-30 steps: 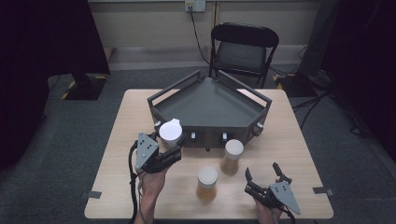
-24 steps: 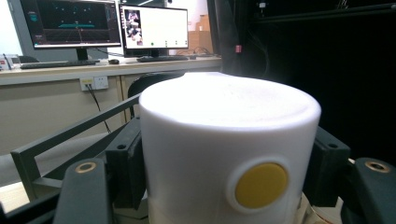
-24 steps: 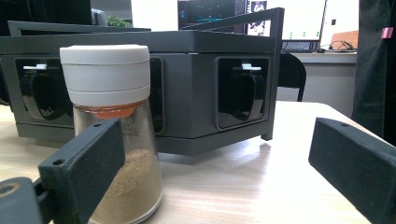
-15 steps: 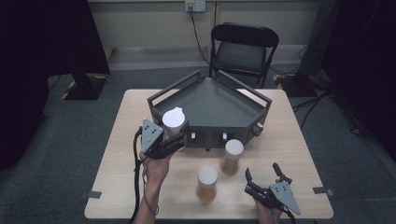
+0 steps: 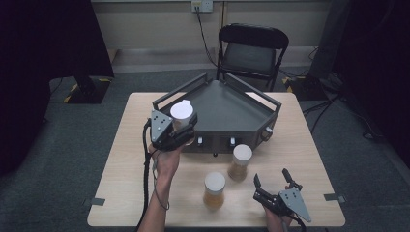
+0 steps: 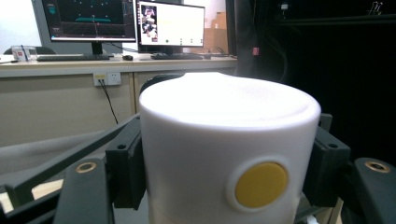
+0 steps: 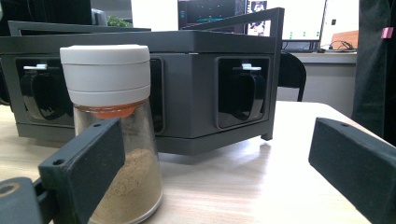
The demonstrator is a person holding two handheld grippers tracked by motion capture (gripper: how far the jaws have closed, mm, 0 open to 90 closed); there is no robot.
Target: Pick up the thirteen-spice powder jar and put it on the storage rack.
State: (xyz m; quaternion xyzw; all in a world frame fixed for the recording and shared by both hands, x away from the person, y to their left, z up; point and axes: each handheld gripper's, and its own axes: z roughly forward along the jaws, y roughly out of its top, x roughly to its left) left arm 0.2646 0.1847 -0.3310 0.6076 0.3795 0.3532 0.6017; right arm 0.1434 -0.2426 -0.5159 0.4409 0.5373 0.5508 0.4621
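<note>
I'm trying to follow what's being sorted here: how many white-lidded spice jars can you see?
3. One jar is gripped in the left tongs, at the dark rack's left edge. Two stand on the table: one just before the rack, one nearer the person. None seems hidden.

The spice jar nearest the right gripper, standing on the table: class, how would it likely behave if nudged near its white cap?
The spice jar would probably tip rather than slide: it looks tall, with a wide white cap above. The powder fills only its lower part, which may steady it. Its glass-like wall seems rigid, perhaps slippery.
</note>
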